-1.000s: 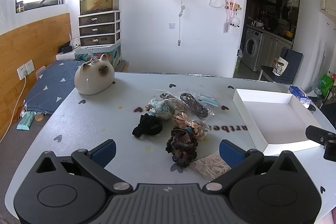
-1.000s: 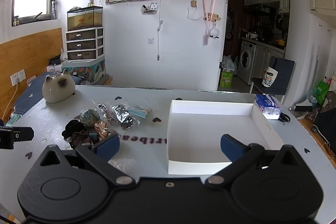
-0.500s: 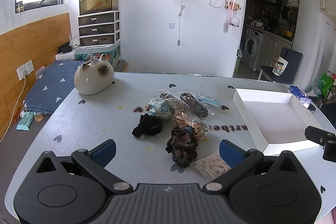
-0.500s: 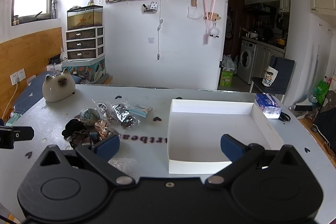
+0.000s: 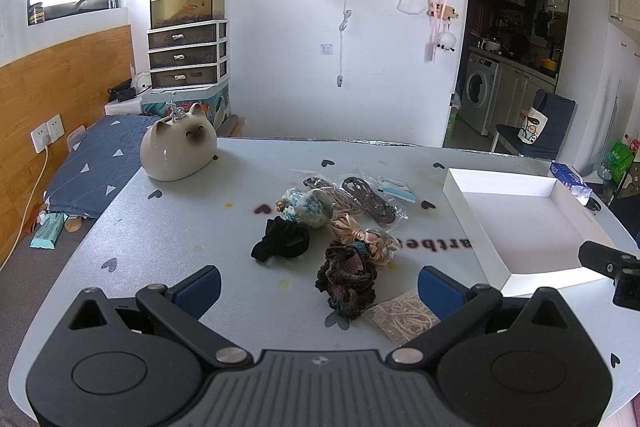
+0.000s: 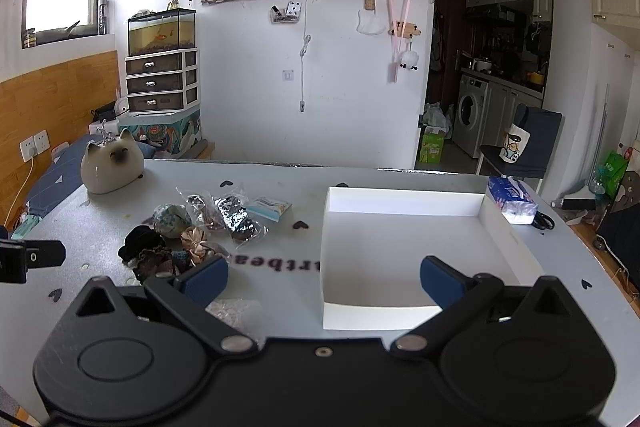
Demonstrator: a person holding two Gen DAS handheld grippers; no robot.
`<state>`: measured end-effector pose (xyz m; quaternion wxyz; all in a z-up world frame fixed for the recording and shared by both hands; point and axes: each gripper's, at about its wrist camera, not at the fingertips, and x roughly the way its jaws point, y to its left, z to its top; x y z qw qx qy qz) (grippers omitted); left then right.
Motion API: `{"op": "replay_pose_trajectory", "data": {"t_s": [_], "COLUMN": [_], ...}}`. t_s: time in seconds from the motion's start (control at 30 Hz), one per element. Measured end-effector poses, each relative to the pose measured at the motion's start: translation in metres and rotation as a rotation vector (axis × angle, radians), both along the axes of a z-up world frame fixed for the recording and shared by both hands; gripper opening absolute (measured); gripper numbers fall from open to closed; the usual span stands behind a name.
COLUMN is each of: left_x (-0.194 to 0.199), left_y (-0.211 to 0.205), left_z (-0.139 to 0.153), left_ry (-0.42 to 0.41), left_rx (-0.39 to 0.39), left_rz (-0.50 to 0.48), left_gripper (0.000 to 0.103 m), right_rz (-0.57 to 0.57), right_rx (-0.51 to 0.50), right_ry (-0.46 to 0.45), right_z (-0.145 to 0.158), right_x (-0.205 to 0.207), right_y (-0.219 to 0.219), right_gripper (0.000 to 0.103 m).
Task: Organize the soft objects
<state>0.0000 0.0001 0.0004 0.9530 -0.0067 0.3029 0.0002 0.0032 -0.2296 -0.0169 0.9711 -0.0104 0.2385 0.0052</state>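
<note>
A cluster of soft hair ties lies mid-table: a black scrunchie (image 5: 281, 243), a dark crochet scrunchie (image 5: 347, 279), a blue floral one (image 5: 308, 207), a peach satin one (image 5: 365, 235), and bagged ties (image 5: 366, 199). A bag of cream bands (image 5: 404, 315) lies nearest. My left gripper (image 5: 318, 291) is open and empty, hovering just before the cluster. A white empty tray (image 6: 404, 201) stands to the right. My right gripper (image 6: 323, 277) is open and empty over the tray's near left corner. The cluster also shows in the right wrist view (image 6: 176, 243).
A ceramic cat figure (image 5: 178, 151) sits at the table's far left. A blue tissue pack (image 6: 512, 199) lies beside the tray's far right corner. The table edge runs close behind the tray and at the left.
</note>
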Motion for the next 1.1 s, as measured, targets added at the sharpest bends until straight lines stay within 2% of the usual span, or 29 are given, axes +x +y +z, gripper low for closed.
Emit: {"op": "replay_pose_trajectory", "data": {"t_s": [1.1], "left_x": [0.0001], "left_y": [0.0001], "left_z": [0.0], "left_ry": [0.001], "left_rx": [-0.001], "left_rz": [0.0], "left_gripper": [0.103], "right_rz": [-0.001], "right_rx": [0.004], "right_ry": [0.006], "right_z": [-0.0017], "right_x": [0.0024], "right_y": [0.0005], "right_gripper": [0.103]}}
